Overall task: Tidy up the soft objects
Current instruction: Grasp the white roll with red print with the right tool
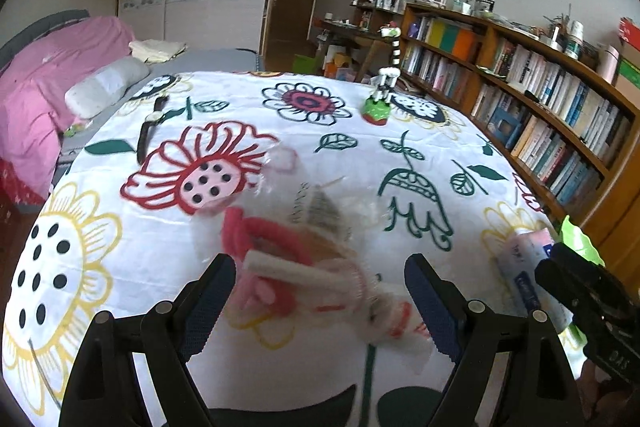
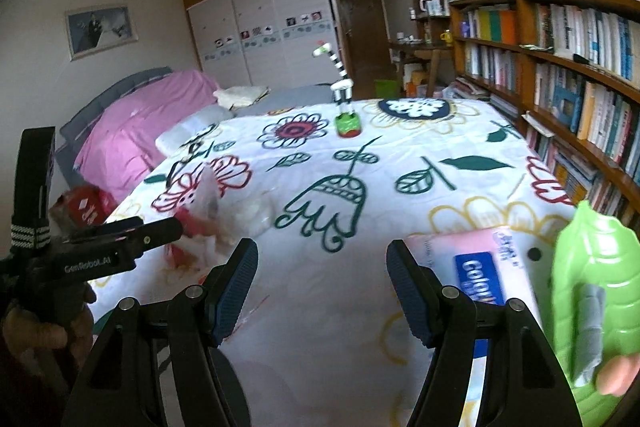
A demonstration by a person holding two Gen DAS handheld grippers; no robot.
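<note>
On the flowered bedspread (image 1: 132, 267), a clear bag of soft pink and white pieces (image 1: 304, 259) is seen near the front edge, framed by the wide-open, empty left gripper (image 1: 320, 303). Further right, the right gripper (image 2: 322, 291) is held open and empty, with a tissue pack (image 2: 484, 267) at the front right corner.

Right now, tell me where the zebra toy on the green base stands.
The zebra toy stands upright at the far end of the floral bedspread, toward the bookshelf side, well beyond both tongs; the right wrist view shows it centre-top.
</note>
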